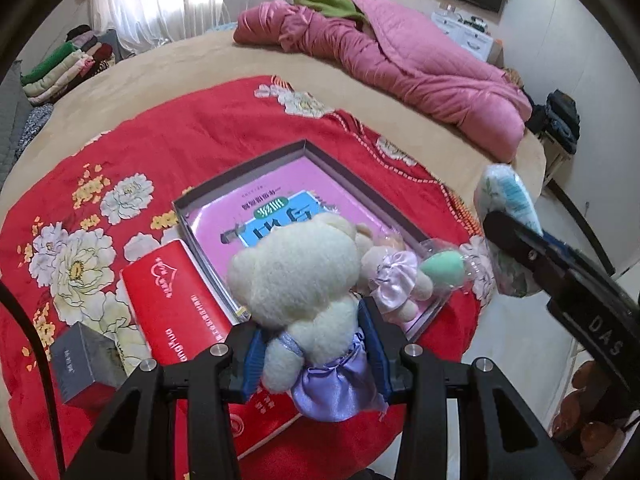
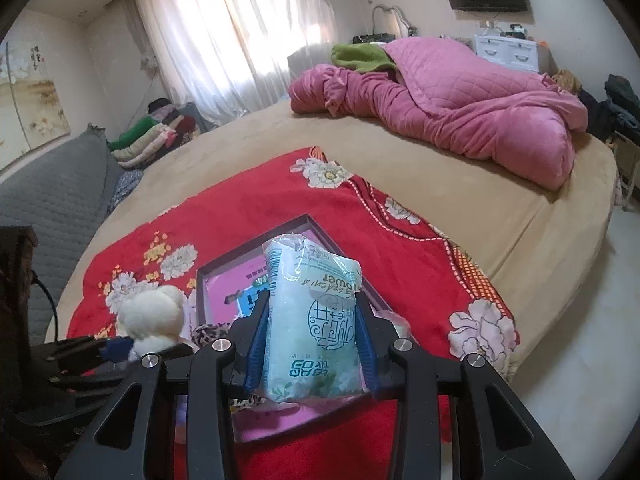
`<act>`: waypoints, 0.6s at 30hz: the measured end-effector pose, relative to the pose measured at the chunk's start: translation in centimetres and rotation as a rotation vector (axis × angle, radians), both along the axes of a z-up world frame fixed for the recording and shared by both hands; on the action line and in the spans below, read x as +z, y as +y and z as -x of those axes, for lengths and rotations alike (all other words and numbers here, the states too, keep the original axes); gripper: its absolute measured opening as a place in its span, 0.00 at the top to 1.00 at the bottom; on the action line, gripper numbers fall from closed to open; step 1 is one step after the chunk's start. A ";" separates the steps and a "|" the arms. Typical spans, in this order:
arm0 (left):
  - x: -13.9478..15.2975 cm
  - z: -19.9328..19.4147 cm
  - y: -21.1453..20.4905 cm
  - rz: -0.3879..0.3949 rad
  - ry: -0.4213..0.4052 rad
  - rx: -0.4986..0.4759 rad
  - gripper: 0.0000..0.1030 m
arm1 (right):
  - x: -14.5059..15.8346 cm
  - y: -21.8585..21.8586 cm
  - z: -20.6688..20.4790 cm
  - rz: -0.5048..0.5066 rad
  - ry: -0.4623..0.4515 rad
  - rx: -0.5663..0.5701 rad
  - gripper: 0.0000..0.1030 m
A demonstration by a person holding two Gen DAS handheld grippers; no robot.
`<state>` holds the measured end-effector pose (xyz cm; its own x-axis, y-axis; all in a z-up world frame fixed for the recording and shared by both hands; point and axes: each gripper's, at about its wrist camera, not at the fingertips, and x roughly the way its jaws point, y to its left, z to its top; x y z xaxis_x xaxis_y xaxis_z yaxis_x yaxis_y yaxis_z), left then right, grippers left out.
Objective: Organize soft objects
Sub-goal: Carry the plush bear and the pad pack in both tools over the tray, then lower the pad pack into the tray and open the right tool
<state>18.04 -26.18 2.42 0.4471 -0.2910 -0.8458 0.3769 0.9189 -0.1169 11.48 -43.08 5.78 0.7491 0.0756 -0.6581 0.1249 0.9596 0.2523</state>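
Observation:
My left gripper (image 1: pixel 316 344) is shut on a cream teddy bear (image 1: pixel 296 280) in a lilac satin dress, held above the near edge of a dark shallow box (image 1: pixel 240 174) lined with a pink booklet. In the box lie a smaller bear with a pink bow (image 1: pixel 394 276) and a green sponge in clear wrap (image 1: pixel 442 268). My right gripper (image 2: pixel 310 336) is shut on a pale green tissue pack (image 2: pixel 312 320), held over the same box (image 2: pixel 256 236). The pack (image 1: pixel 508 200) and right gripper show at the right of the left wrist view; the bear (image 2: pixel 150 316) sits at lower left of the right wrist view.
The box rests on a red floral blanket (image 1: pixel 180 132) on a tan bed (image 2: pixel 400 160). A red flat package (image 1: pixel 176 300) and a small grey box (image 1: pixel 86 360) lie left of the box. A pink quilt (image 2: pixel 460 100) is heaped at the far side. Folded clothes (image 2: pixel 148 136) are stacked by the window.

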 end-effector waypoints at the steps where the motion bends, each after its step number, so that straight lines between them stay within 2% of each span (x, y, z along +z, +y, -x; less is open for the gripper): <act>1: -0.4 -0.3 -0.2 -0.005 0.007 -0.001 0.57 | -0.2 -0.1 -0.3 -0.002 0.003 0.003 0.61; 9: -2.0 -1.8 -0.8 -0.031 0.028 0.004 0.57 | -2.2 -0.1 -2.9 0.021 0.059 0.022 0.61; 18: -4.4 -3.1 -1.4 -0.064 0.078 -0.001 0.57 | -6.6 -0.3 -5.5 0.044 0.158 0.017 0.60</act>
<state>21.11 -27.54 -1.93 0.3784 -0.2359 -0.8951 0.3702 0.9248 -0.0872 16.95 -43.43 -0.86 0.6351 0.0557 -0.7704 0.1437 0.9715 0.1887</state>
